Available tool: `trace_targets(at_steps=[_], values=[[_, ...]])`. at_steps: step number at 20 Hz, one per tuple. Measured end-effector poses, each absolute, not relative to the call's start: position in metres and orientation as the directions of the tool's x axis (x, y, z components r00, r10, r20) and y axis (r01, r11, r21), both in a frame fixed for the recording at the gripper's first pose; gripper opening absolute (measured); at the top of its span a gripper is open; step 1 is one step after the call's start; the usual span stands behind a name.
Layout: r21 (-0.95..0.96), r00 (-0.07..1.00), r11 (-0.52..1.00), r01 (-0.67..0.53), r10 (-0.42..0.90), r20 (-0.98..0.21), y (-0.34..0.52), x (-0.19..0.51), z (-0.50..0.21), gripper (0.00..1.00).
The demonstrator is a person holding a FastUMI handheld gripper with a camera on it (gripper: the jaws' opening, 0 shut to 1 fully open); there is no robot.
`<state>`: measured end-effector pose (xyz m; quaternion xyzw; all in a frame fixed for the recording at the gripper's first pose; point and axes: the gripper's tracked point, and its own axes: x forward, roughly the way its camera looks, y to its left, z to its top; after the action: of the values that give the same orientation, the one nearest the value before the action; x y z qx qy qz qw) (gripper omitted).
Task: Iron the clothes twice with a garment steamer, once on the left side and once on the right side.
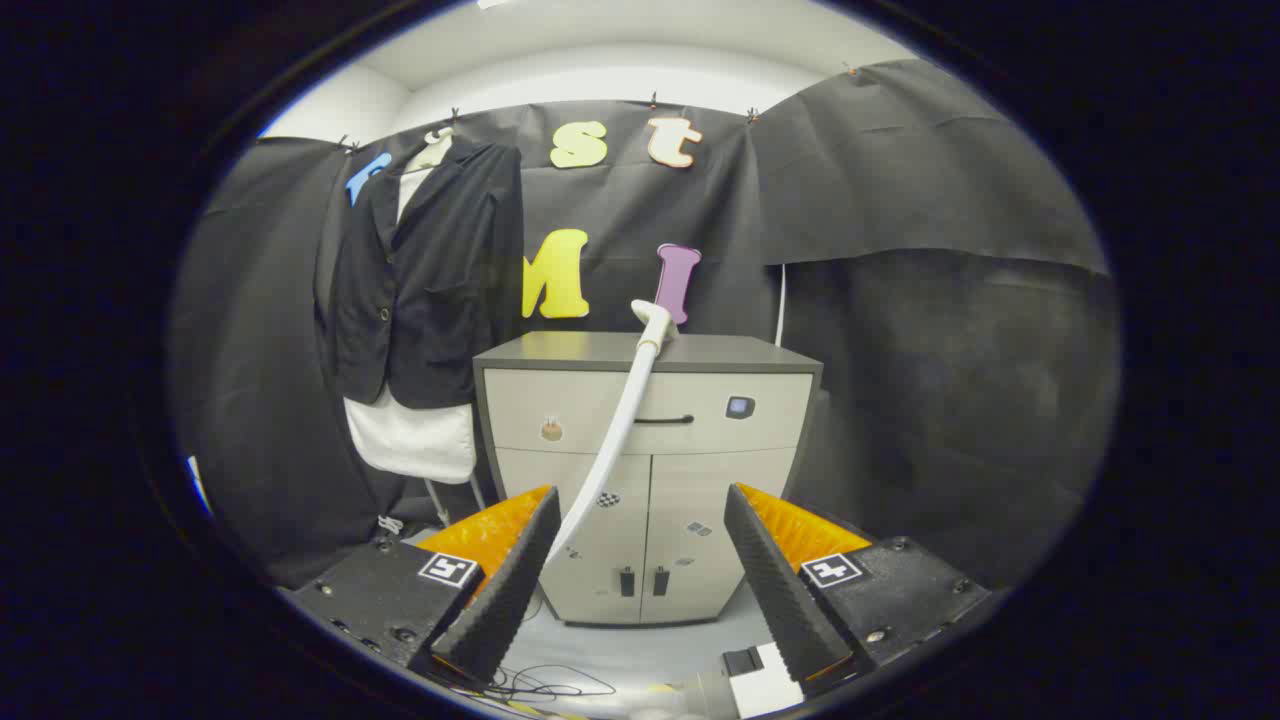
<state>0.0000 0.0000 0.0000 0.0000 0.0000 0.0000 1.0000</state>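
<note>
A black jacket over a white shirt hangs on a dress form to the left of a grey cabinet. The steamer head rests on the cabinet's top, and its white hose runs down across the cabinet front, passing behind the left finger. My gripper is open, well short of the cabinet, with nothing between its fingers. The jacket is far ahead and to the left of the fingers.
The cabinet has a drawer with a dark handle and two lower doors. Thin black cables lie on the pale floor below the fingers. A white and grey device sits on the floor near the right finger.
</note>
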Motion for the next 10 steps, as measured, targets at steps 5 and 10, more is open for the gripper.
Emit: trace_targets(at_steps=[5,10], values=[[0.006,1.0,1.0,-0.013,0.013,0.001,0.009,-0.003,-0.001,1.0],[0.013,1.0,1.0,-0.016,0.016,0.006,0.013,-0.004,0.004,1.0]])
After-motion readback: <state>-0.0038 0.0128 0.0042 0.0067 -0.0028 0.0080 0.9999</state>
